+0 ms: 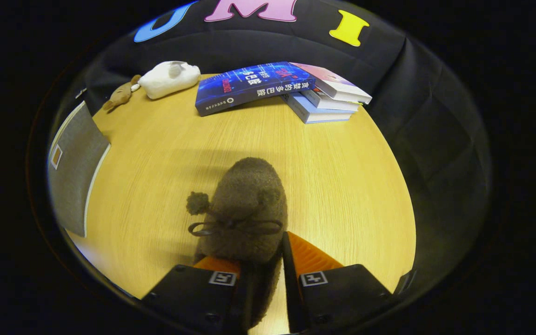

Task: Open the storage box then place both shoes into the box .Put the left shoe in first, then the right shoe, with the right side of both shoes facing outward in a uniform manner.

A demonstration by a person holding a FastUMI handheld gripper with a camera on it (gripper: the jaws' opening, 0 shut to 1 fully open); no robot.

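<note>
Beyond the fuzzy shoe (249,204) pinched between the fingers (261,260), stacked books (277,88), plush toys (168,79), grey box (75,167) alongside.

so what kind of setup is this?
Likely a staged tabletop booth: round wooden table, black cloth wall, props like stacked books and a plush toy. The claw grips a fuzzy brown slipper.

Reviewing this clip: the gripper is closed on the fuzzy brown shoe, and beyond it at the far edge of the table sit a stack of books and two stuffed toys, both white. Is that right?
Not quite. The gripper is closed on the fuzzy brown shoe, and the stack of books lies beyond it, but the gripper view shows only one white stuffed toy; the small toy beside it is brown.
</note>
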